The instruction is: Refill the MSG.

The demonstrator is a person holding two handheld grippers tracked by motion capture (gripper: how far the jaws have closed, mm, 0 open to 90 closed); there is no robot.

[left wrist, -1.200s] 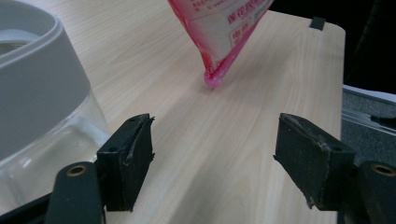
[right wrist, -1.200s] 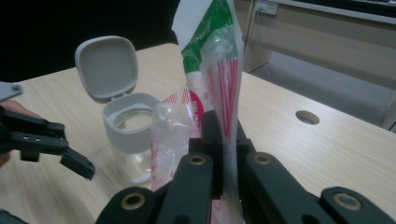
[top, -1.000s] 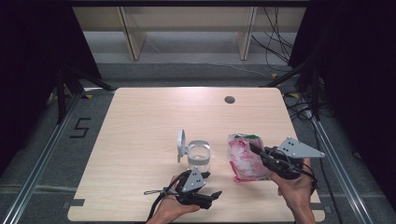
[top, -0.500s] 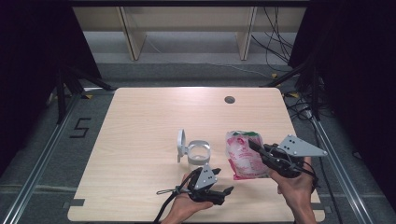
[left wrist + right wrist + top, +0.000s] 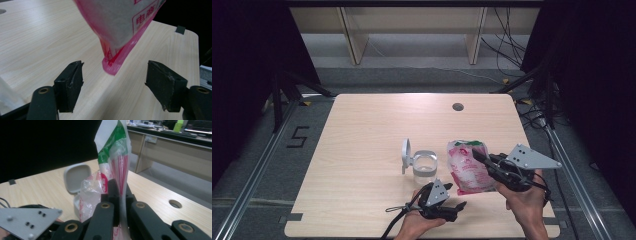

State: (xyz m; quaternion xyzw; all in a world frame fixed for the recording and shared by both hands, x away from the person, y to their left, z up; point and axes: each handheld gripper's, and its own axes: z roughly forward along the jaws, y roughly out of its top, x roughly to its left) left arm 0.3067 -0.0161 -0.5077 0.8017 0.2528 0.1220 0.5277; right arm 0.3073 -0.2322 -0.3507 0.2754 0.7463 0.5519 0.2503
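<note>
Pink-and-white snack bag [image 5: 468, 169] hangs clamped in the right gripper [image 5: 478, 155], lifted off the wooden table [image 5: 362, 135] toward the near right part of the top, at about four o'clock from the table's middle. In the right gripper view the two black jaws stand pressed together on the bag's crumpled upper edge [image 5: 117, 170], which shows green and red print above them. At nine o'clock from the bag, just beside it, a clear lidded jar [image 5: 424, 167] stands on the table with its grey flip lid [image 5: 405, 156] swung open and upright. At six o'clock from the jar, the left gripper [image 5: 459, 205] lies low near the table's front edge, jaws spread wide with nothing between the pads; its own view shows the bag's lower corner [image 5: 113, 67] hanging ahead of them, apart from both.
</note>
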